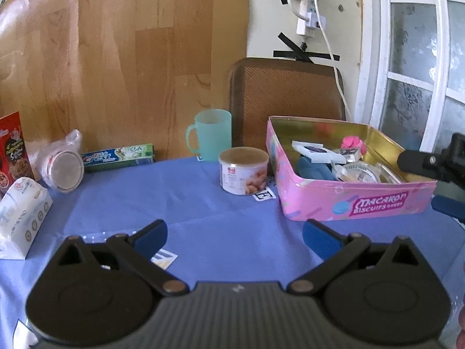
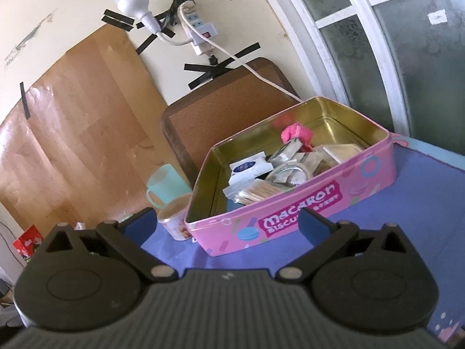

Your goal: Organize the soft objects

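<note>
Both grippers hang spread wide and hold nothing: the left gripper [image 1: 234, 234] over the blue tablecloth [image 1: 203, 212], the right gripper [image 2: 228, 222] before the pink tin [image 2: 290, 226]. Inside the tin, a pink soft lump [image 2: 296, 133] lies among packets.

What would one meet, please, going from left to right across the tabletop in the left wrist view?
Red box → tissue pack → bagged cups → toothpaste box → green mug → nut can → pink Macaron Biscuits tin.
</note>
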Available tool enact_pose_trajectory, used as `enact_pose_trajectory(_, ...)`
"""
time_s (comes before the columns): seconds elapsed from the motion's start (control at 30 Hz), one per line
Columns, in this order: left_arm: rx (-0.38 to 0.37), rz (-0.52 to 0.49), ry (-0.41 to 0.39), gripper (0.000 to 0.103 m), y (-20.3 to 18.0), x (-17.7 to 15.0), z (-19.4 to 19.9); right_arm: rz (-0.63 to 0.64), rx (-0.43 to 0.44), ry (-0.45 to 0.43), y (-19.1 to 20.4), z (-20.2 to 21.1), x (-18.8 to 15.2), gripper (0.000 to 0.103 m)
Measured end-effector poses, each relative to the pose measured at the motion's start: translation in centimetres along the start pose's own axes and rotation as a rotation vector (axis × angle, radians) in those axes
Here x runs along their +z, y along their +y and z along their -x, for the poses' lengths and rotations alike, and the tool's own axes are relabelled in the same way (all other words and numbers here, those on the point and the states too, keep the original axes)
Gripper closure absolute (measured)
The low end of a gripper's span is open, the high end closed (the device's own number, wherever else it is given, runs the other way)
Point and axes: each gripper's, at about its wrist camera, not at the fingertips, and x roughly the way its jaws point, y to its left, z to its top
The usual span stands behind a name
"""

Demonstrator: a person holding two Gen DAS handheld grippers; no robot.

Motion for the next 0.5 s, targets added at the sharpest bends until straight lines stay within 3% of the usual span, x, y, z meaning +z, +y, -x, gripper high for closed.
enact_pose_trajectory(0.23, 0.04, -0.037, -0.013, 0.0, -0.4, -0.1, 0.2, -0.013, -0.01, 0.005, -0.3, -0.1, -0.2, 0.0)
enact_pose_trajectory(0.5, 0.026, -0.083, 0.012, 0.0, -1.1, 0.2, 0.5, 0.011, -0.011, -0.015, 0.0, 0.3, -0.3, 0.0)
